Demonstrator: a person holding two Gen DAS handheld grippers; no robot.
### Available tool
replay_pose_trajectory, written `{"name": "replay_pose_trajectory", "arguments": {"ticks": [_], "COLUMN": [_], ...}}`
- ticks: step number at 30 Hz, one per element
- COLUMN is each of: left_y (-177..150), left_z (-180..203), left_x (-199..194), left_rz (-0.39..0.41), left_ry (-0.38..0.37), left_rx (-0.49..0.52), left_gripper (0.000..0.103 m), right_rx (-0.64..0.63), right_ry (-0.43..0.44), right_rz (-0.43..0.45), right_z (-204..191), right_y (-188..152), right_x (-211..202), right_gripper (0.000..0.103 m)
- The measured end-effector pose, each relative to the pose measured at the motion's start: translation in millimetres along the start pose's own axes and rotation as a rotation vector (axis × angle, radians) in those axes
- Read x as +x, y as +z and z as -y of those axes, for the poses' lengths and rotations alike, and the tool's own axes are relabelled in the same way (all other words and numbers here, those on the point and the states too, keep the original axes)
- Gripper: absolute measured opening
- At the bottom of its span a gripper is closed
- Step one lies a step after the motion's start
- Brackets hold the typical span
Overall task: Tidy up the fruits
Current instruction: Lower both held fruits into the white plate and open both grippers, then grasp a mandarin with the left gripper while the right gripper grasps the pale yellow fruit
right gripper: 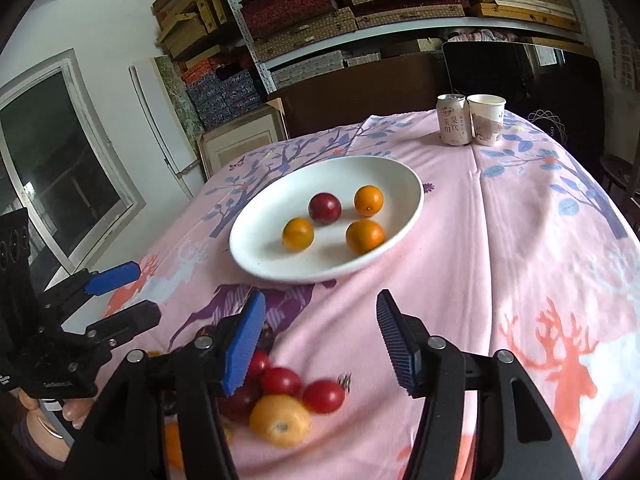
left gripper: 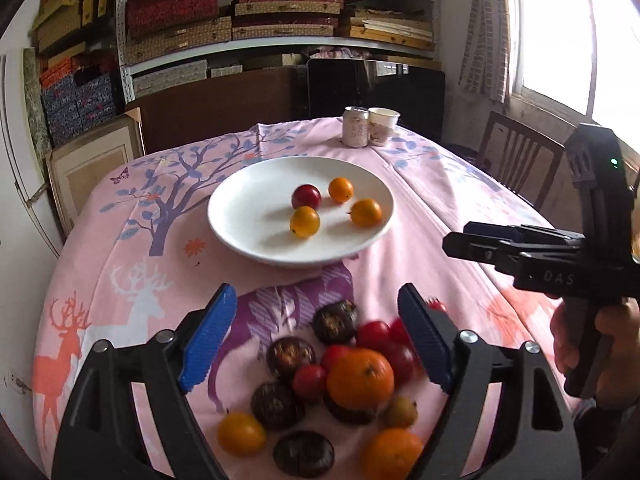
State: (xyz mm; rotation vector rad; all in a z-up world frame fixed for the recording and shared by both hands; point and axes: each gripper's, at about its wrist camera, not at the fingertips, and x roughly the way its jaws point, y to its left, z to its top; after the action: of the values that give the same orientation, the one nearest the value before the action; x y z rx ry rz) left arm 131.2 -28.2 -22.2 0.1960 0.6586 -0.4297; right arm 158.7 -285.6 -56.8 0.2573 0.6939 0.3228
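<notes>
A white plate (left gripper: pixel 240 216) on the pink tablecloth holds a dark red fruit (left gripper: pixel 306 196) and three small orange fruits (left gripper: pixel 305 222). The plate also shows in the right wrist view (right gripper: pixel 256 256). A pile of loose fruit lies near the front edge: dark purple ones (left gripper: pixel 291 356), red ones (left gripper: pixel 373 334), oranges (left gripper: pixel 360 378) and a yellow one (left gripper: pixel 241 434). My left gripper (left gripper: pixel 316 344) is open and empty above this pile. My right gripper (right gripper: pixel 320 344) is open and empty, above the cloth just right of the pile's red fruits (right gripper: pixel 323 396) and an orange one (right gripper: pixel 280 420).
A drink can (left gripper: pixel 355 127) and a paper cup (left gripper: pixel 383 125) stand at the table's far edge. A wooden chair (left gripper: pixel 516 152) is at the right. Shelves of boxes (left gripper: pixel 256 20) fill the wall behind. A window (right gripper: pixel 52 168) is at the left.
</notes>
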Motion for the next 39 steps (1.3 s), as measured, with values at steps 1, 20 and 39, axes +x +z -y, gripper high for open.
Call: {"name": "replay_pose_trajectory", "arguments": {"ticks": [1,20,39], "left_y": [-12,-101,-97], "left_z": [7,48,24], "left_x": [-12,4,-53], "left_rz": [0.003,-0.159,-0.048], "left_ry": [-0.010,-0.034,-0.032], "left_rx": [0.018,0.059,-0.023], "left_gripper": [0.080,0.045,0.045], "right_rx": [0.008,0.031,-0.038], "right_ry": [0.007,0.055,0.052], "right_rz": [-0.001,-0.051,-0.226], "right_z": [1,10,-29], "right_y": [-12,-74,-67], "right_x": [-6,-19,30], "right_gripper": [0.062,0.062,0.044]}}
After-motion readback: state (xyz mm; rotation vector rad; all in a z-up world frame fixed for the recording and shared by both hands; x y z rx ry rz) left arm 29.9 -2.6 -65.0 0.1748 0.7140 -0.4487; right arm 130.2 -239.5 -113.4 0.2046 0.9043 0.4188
